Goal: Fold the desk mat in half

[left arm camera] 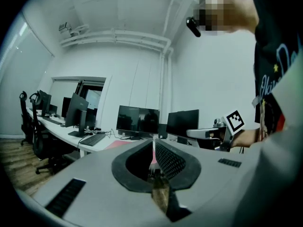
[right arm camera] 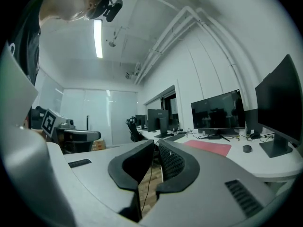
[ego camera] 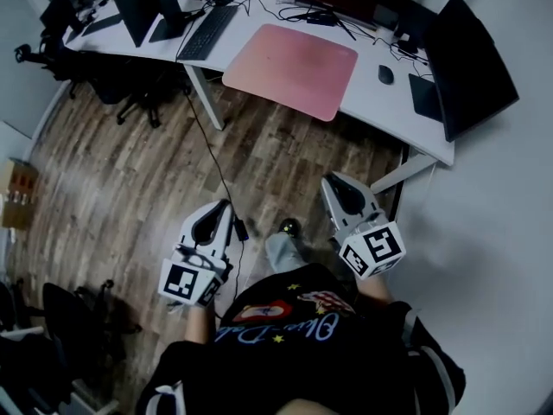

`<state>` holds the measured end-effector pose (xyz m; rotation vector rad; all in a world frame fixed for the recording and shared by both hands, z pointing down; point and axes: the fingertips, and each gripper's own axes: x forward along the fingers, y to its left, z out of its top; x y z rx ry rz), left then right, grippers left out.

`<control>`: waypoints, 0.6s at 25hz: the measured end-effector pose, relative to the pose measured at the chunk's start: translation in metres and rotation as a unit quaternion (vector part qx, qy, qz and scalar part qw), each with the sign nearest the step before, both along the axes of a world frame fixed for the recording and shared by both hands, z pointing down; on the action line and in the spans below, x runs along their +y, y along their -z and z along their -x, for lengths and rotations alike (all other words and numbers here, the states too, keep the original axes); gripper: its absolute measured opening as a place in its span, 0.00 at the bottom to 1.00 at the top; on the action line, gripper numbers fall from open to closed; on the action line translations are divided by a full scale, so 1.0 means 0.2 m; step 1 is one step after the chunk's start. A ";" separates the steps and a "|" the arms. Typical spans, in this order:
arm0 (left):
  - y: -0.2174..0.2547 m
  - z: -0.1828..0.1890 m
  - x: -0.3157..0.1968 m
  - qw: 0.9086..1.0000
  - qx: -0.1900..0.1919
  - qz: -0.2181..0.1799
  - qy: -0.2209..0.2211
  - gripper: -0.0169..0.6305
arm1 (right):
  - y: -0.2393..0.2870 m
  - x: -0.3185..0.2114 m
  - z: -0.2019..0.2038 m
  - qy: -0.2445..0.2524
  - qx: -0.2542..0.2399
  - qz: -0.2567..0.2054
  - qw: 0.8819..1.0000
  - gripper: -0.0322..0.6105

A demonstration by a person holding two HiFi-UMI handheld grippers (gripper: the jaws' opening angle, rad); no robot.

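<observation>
The pink desk mat (ego camera: pixel 292 66) lies flat on the white desk (ego camera: pixel 380 102), hanging slightly over its front edge. It shows as a thin pink strip in the left gripper view (left arm camera: pixel 118 144) and in the right gripper view (right arm camera: pixel 208 147). Both grippers are held level over the wooden floor, well short of the desk, pointing toward it. My left gripper (ego camera: pixel 226 206) is shut with nothing between its jaws (left arm camera: pixel 154 144). My right gripper (ego camera: pixel 329 181) is likewise shut and holds nothing (right arm camera: pixel 156 144).
A black keyboard (ego camera: pixel 207 31) lies left of the mat and a mouse (ego camera: pixel 385 74) to its right. Dark monitors (ego camera: pixel 471 63) stand along the desk's back and right end. Office chairs (ego camera: pixel 130 93) stand under the desk at left. A cable (ego camera: pixel 216 162) trails across the floor.
</observation>
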<state>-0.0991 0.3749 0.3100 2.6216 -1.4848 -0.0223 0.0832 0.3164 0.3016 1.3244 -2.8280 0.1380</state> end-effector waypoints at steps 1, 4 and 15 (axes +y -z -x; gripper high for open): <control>0.00 0.03 -0.04 1.000 -0.001 -0.001 0.005 0.03 | -0.01 -0.06 0.02 0.000 -0.002 0.002 1.000 0.05; -0.02 0.12 -0.16 1.000 -0.005 0.004 0.017 0.03 | -0.03 -0.22 0.06 0.001 -0.002 0.006 1.000 0.06; -0.05 0.21 -0.75 0.999 -0.026 -0.010 0.025 0.04 | -0.09 -0.71 0.05 -0.014 0.026 0.006 1.000 0.11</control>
